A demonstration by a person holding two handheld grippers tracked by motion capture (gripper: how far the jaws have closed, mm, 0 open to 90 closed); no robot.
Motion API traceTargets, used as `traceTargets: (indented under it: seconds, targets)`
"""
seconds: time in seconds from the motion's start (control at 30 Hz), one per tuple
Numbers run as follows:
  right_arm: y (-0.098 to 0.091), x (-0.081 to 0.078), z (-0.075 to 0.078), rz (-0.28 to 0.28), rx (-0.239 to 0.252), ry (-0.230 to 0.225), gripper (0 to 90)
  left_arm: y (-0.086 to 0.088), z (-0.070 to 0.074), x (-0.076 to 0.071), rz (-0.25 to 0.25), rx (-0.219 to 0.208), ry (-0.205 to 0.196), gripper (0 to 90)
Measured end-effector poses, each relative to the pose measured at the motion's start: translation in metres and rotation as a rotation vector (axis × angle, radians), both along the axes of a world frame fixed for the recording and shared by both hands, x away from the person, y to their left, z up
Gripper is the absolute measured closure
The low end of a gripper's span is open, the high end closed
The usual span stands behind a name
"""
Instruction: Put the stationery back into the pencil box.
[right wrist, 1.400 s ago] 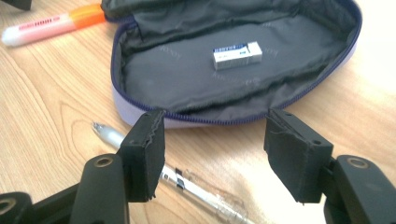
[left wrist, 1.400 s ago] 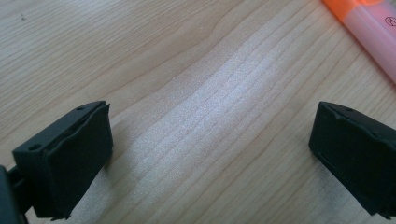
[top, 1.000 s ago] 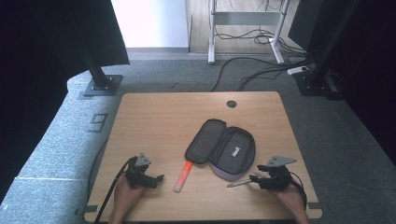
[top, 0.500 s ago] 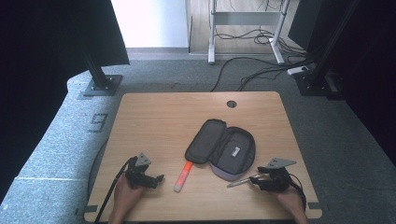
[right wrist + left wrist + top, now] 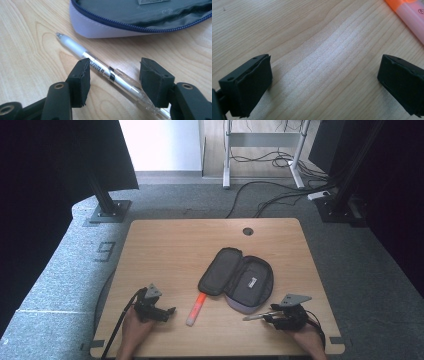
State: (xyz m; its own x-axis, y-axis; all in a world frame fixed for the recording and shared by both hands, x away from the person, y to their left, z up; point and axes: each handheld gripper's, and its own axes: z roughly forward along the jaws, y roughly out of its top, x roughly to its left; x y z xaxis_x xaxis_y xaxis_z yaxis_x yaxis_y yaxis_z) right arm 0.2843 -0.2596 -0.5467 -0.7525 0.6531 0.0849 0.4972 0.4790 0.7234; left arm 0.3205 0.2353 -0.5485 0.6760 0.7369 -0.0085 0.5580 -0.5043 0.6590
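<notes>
A silver and clear pen (image 5: pixel 75 47) lies slantwise on the wooden table (image 5: pixel 165 250), just in front of an open pencil case (image 5: pixel 240 280). My right gripper (image 5: pixel 115 75) straddles the pen's middle. Its jaws have just been closing, with the pen between them and a gap still on the right side. From above, that gripper (image 5: pixel 272 316) sits at the front right with the pen (image 5: pixel 255 317) sticking out to its left. My left gripper (image 5: pixel 170 311) rests at the front left, open and holding nothing. An orange highlighter (image 5: pixel 196 309) lies to its right and also shows as the highlighter (image 5: pixel 409 17).
The pencil case (image 5: pixel 140 15) has a grey lining, a lilac outside and a blue zip, and lies opened flat. A round cable hole (image 5: pixel 248 231) sits near the table's far edge. Cables and stand feet (image 5: pixel 107 212) lie on the floor beyond.
The right gripper has settled very slightly lower around the pen. The left gripper, highlighter and pencil case have not moved.
</notes>
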Motion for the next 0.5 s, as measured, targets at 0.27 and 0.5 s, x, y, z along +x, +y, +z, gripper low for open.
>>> traceTargets:
  seconds: [0.27, 0.5]
  targets:
    - [0.003, -0.008, 0.0, 0.029, 0.005, -0.003, 52.1, 0.0, 0.0, 0.0, 0.0, 0.0, 0.0, 0.0]
    - [0.017, -0.013, 0.002, 0.092, -0.033, -0.021, 68.7, 0.0, 0.0, 0.0, 0.0, 0.0, 0.0, 0.0]
